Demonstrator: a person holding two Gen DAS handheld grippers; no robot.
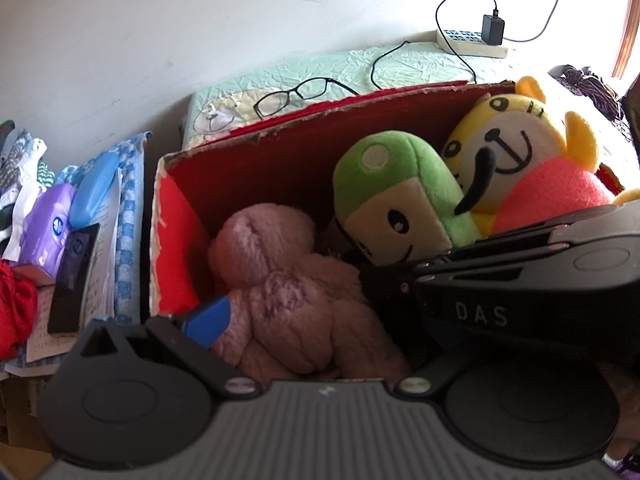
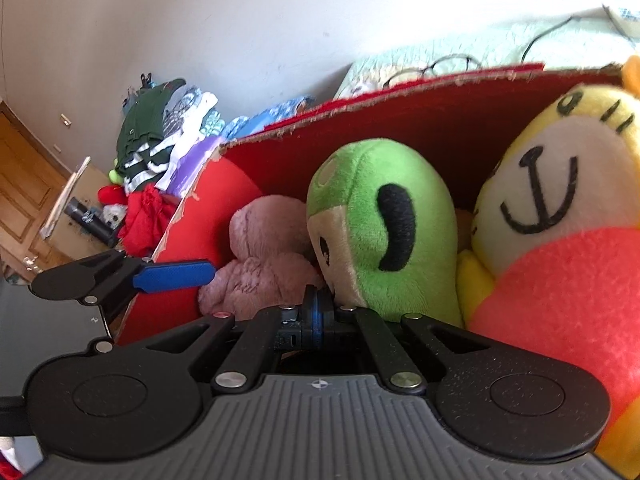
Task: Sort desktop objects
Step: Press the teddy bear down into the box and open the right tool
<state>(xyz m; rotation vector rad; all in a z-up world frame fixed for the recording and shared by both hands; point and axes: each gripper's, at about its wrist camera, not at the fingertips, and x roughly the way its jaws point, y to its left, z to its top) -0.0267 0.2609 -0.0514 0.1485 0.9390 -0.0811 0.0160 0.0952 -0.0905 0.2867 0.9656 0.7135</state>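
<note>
left wrist view looks down into a red cardboard box [image 1: 280, 148] with ragged, torn edges, and three soft toys lie packed in it. the left tool [image 1: 320, 320] is spread wide. its blue-padded finger [image 1: 208, 320] rests against the side of the pink plush [image 1: 288, 292], which fills the space right ahead of the tool. its other finger is hidden behind the black body of the right tool [image 1: 376, 280], which crosses the frame from the right, so i cannot tell whether the left tool is actually gripping anything. the pink plush is shaggy and matted, lumpy in shape, and lies in the box's near left corner.

the green plush [image 1: 392, 184] leans beside it (smooth short pile, rounded like a capsule, cream face with stitched black eyes). the yellow plush [image 1: 520, 152] sits at the right end of the box, touching the green one. it has a cream muzzle, an embroidered anchor-like mouth and a fleecy coral-pink belly.

right wrist view shows the right tool's two fingers pressed together with only a thin blue line of pad between them. the tip sits right at the lower edge of the green plush, just beside the pink plush. whether any fabric is pinched there i cannot tell.

behind the box lies a crinkled pale green quilt [image 1: 400, 64] with black-rimmed glasses [image 1: 296, 94] on it.
</note>
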